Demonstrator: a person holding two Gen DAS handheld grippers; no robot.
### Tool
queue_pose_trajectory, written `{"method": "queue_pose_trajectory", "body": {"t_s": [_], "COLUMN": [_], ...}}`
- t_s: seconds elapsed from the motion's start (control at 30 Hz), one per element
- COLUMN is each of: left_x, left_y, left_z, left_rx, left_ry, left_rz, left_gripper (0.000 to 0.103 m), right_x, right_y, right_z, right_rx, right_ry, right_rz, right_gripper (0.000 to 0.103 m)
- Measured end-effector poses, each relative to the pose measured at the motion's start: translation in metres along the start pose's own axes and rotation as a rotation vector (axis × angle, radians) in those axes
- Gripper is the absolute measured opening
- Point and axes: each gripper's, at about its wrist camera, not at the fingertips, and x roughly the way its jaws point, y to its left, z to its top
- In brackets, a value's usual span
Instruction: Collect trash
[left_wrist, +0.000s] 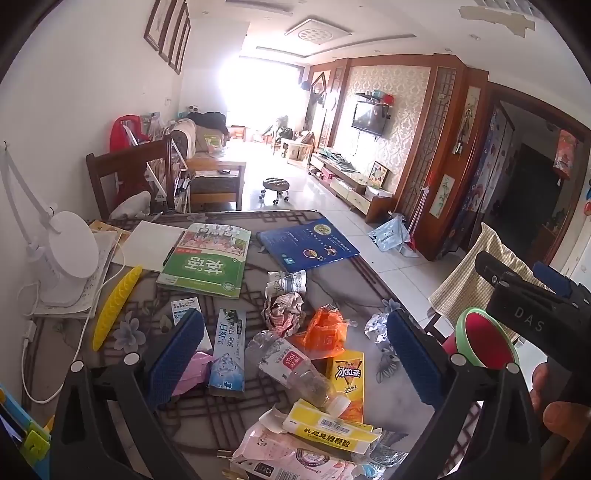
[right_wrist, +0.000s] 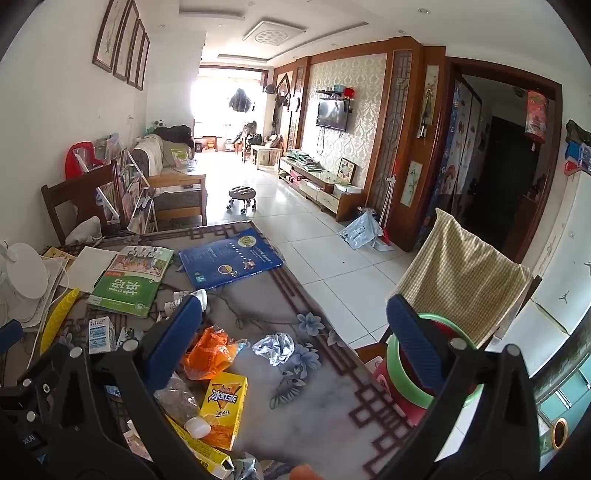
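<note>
Table (left_wrist: 229, 417) carries the whole trash pile; all places below are given relative to the yellow tea carton (left_wrist: 349, 384), which lies flat near the middle of the litter.

Largest risk: the red bin with green rim (right_wrist: 424, 384) stands off the table edge, right of the carton and lower. Anything light carried across that gap could slip out and land on the floor tiles.

Green textbook (left_wrist: 207, 264) and blue book (left_wrist: 306, 243) lie beyond the carton, at the far end. They are not trash; a wide sweep could drag them along.

Crushed clear bottle (left_wrist: 291, 369) touches the carton's left side. Round and slick, so it may squirt out of a pinch or roll.

Toothpaste box (left_wrist: 229, 350) lies left of the bottle, with pink wrapper beside it.

Orange plastic bag (left_wrist: 321, 332) sits just beyond the carton; thin film, likely to tear or pull neighbours.

Crumpled foil (left_wrist: 376, 326), right of and beyond the carton, near the table edge: a nudge could knock it off.

Left gripper (left_wrist: 295, 354): tongs fully apart, nothing between them, above the pile. Right gripper (right_wrist: 295, 339): tongs likewise apart, empty.
</note>
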Motion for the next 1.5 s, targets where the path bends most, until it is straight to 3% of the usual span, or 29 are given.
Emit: {"method": "queue_pose_trajectory", "body": {"t_s": [1.37,1.5], "left_x": [0.003,0.001], "left_y": [0.02,0.008], "left_z": [0.008,0.004], "left_rx": [0.004,0.004], "left_ry": [-0.004,-0.008], "left_rz": [0.025,0.025], "left_gripper": [0.095,0.095], "right_x": [0.005,0.004], "right_y": [0.001,0.001], "right_z": [0.003,0.003], "right_rx": [0.009,0.011], "right_ry": [0.005,-0.003], "right_rz": [-0.006,-0.006], "right_gripper": [0.099,0.099]}}
